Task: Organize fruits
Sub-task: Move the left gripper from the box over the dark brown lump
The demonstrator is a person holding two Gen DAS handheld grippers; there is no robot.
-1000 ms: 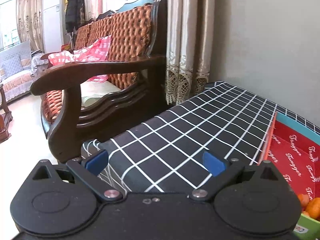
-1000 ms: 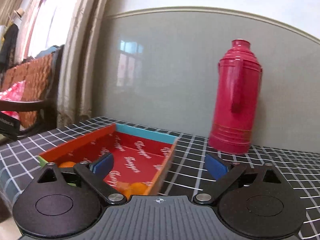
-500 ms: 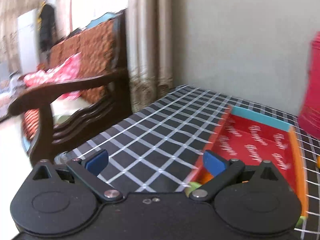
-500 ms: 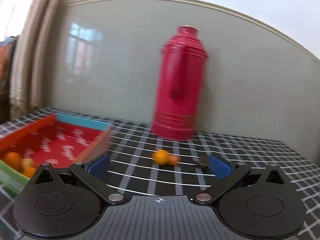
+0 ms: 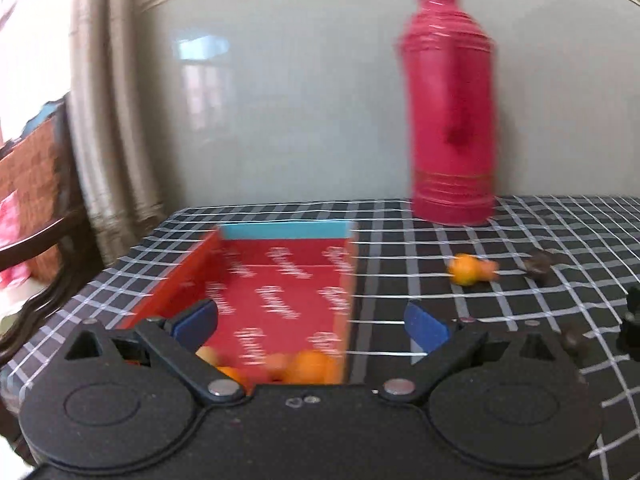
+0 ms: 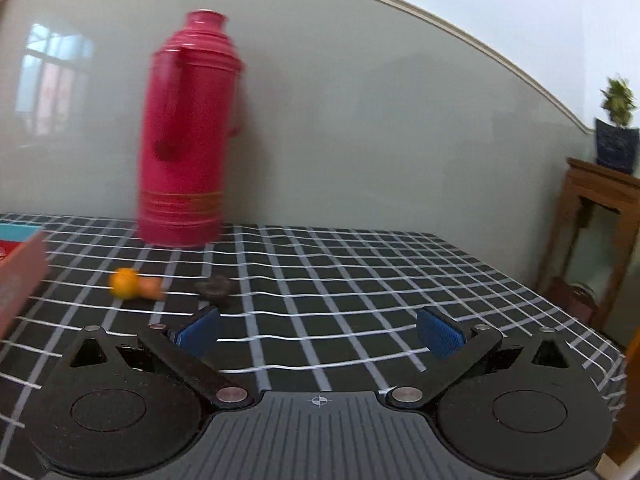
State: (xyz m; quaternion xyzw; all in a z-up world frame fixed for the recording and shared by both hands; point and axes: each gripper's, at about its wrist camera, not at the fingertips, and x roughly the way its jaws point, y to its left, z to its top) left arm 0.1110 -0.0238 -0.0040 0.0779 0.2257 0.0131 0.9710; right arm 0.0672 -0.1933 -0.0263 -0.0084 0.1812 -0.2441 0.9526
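A red cardboard box [image 5: 280, 280] with a blue far wall lies on the checked tablecloth and holds several orange fruits [image 5: 308, 366] at its near end. My left gripper [image 5: 312, 322] hangs open over the box's near end, nothing between its fingers. Two small orange fruits [image 5: 470, 270] lie loose on the cloth right of the box, with a dark fruit [image 5: 538, 266] beyond them. In the right wrist view the same orange fruits [image 6: 132, 282] and dark fruit [image 6: 216, 288] lie ahead to the left. My right gripper [image 6: 320, 330] is open and empty over bare cloth.
A tall red thermos [image 5: 452, 112] stands at the back by the grey wall, also the thermos [image 6: 188, 136] in the right view. A curtain [image 5: 108, 120] and wooden sofa arm are off the table's left edge. A wooden stand with a plant [image 6: 596, 240] is past the right edge.
Both grippers have swung to the right. The left view went from the sofa to the box and thermos; the right view left the box and now shows the loose fruits and table's right end.
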